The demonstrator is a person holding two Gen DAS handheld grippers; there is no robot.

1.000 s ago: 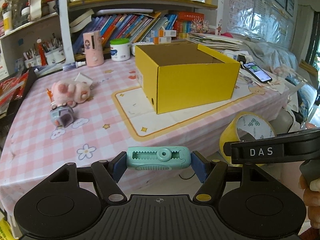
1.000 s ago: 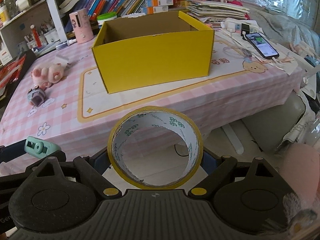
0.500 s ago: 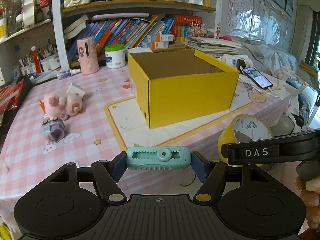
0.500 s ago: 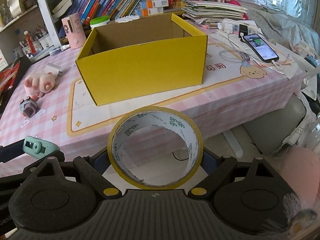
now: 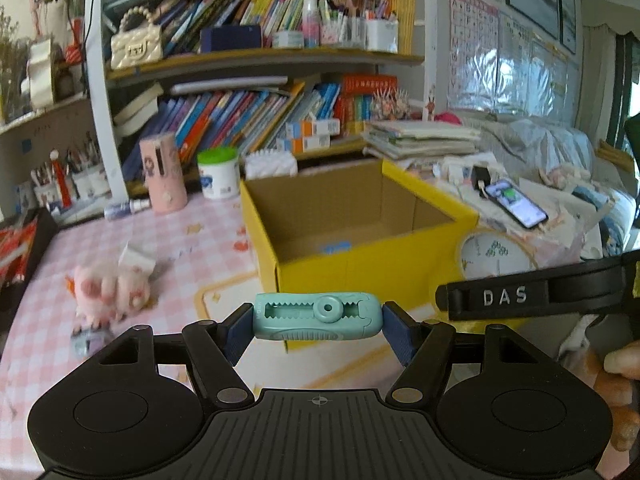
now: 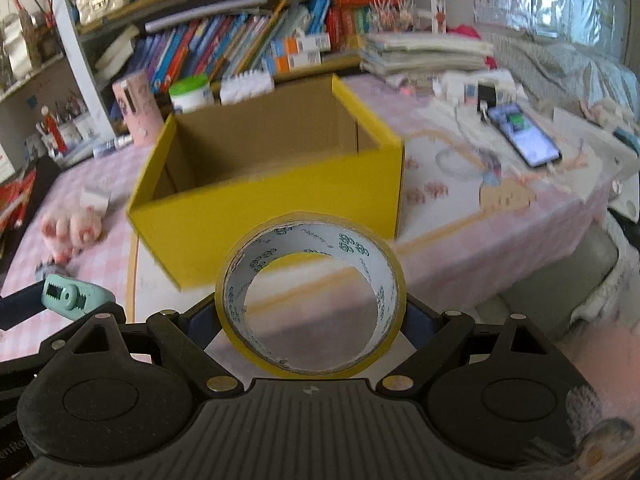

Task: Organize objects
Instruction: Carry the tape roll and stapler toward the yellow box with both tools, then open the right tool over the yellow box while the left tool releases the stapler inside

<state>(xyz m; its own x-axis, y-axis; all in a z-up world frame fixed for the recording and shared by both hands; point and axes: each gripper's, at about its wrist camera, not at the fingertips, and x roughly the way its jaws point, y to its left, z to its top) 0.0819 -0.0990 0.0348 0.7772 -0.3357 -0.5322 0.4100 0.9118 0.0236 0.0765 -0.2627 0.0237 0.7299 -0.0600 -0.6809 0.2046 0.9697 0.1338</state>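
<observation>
My left gripper (image 5: 318, 318) is shut on a small teal correction-tape case (image 5: 316, 316), held in the air in front of an open yellow cardboard box (image 5: 360, 264). My right gripper (image 6: 311, 312) is shut on a roll of yellow tape (image 6: 386, 280), held upright, also in front of the box (image 6: 272, 204). The tape roll shows at the right in the left wrist view (image 5: 496, 258), and the teal case at the left in the right wrist view (image 6: 72, 296). The box interior looks bare apart from a blue mark on its floor.
A pink plush toy (image 5: 108, 292) and a small grey-purple object (image 5: 86, 338) lie on the pink checked tablecloth left of the box. A pink cup (image 5: 162, 178) and white jar (image 5: 218, 174) stand behind. A phone (image 6: 524, 140) lies at the right. Bookshelves stand behind the table.
Both grippers have risen and moved closer to the box with their objects; I now look down into its open top. The grips are unchanged.
</observation>
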